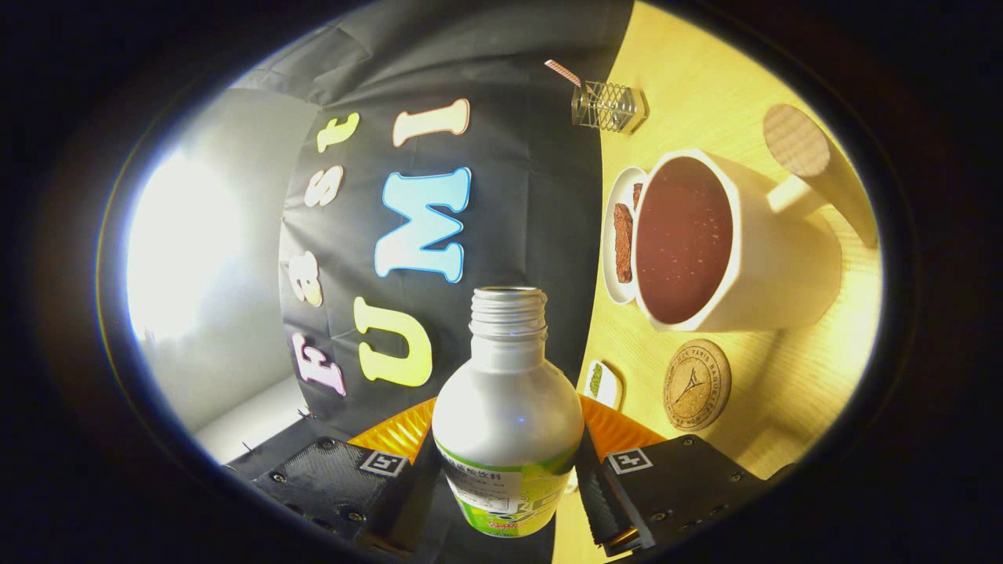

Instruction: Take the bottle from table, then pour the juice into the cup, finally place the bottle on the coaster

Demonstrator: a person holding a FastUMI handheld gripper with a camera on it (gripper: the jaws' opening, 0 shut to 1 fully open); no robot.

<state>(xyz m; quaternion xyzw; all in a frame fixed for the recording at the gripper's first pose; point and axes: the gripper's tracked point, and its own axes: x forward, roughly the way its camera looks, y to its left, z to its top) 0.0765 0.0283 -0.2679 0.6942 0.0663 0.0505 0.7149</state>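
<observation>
Claw (508, 478) clenched on one bottle (508, 415), both fingers pressing its sides; cap off, neck open. View tilted. One white cup (752, 251) on counter (705, 86), full of dark red juice. One round cork coaster (697, 384) near cup. Two small white dishes (615, 235) (602, 384). One wire holder (610, 106).

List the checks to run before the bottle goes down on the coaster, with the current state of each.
1. Grip: gripper shut on the silver metal bottle with green label - ok.
2. Bottle cap off, threaded neck open - ok.
3. White cup with wooden handle holds dark red juice - ok.
4. Round cork coaster bare, beside the cup - ok.
5. Bottle emptied - cannot tell.
6. Bottle over coaster - not ok.
</observation>
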